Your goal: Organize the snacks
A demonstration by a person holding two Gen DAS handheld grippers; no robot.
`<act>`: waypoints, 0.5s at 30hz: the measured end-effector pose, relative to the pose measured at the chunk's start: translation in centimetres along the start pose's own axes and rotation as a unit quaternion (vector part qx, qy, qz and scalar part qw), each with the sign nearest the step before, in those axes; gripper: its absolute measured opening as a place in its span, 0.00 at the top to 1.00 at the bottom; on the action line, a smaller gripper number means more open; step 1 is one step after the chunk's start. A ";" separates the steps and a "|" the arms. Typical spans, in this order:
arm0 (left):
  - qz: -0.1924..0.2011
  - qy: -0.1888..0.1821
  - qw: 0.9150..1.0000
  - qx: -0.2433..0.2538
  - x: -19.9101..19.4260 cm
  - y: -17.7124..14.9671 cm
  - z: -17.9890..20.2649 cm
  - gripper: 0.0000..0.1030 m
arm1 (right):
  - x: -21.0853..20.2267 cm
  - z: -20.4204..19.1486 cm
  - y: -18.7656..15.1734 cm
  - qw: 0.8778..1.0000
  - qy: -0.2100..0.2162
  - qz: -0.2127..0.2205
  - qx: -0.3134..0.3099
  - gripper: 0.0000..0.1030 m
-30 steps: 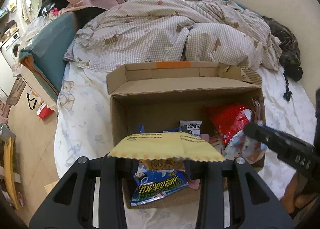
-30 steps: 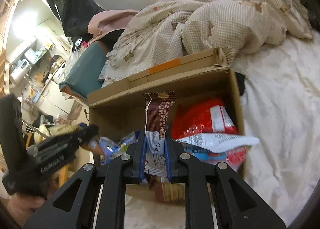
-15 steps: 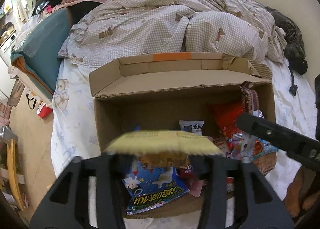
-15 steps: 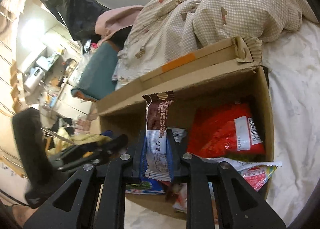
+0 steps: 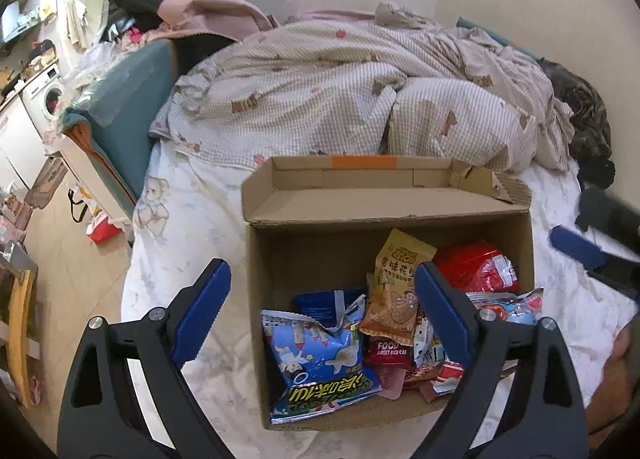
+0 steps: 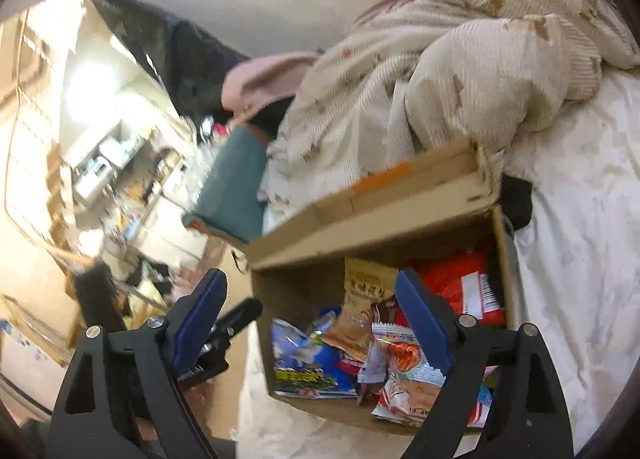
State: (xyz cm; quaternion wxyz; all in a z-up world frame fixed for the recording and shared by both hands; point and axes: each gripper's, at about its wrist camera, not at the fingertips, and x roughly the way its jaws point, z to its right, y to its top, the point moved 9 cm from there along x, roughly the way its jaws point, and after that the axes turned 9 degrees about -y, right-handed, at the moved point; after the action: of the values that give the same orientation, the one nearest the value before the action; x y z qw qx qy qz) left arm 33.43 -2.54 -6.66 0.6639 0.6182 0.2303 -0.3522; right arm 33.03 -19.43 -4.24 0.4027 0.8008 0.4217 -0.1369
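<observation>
A: Left wrist view: the left gripper (image 5: 320,299) has just been opening; its jaws stand wide with nothing between them, above the cardboard box (image 5: 256,299).

B: And the right gripper (image 6: 310,307)?

A: It has also just spread wide, empty, over the box. The yellow peanut packet (image 5: 394,291) leans inside the box, beside the blue snack bag (image 5: 320,363).
</observation>
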 end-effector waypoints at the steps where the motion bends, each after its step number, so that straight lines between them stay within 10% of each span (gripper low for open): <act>1: 0.005 -0.003 1.000 0.000 -0.4 0.0 0.0 0.11 | -0.6 0.3 0.2 1.000 -0.002 0.004 0.008 0.13; 15: 0.066 0.003 0.998 0.019 -6.5 -1.9 -0.4 0.11 | -5.0 1.4 -3.9 0.993 -0.109 0.023 -0.028 0.05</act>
State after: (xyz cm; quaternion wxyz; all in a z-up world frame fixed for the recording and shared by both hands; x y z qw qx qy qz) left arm 27.84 -0.90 -3.14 0.6731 0.6457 0.1846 -0.3098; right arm 27.07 -22.10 -4.46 0.4717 0.7788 0.3609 -0.2018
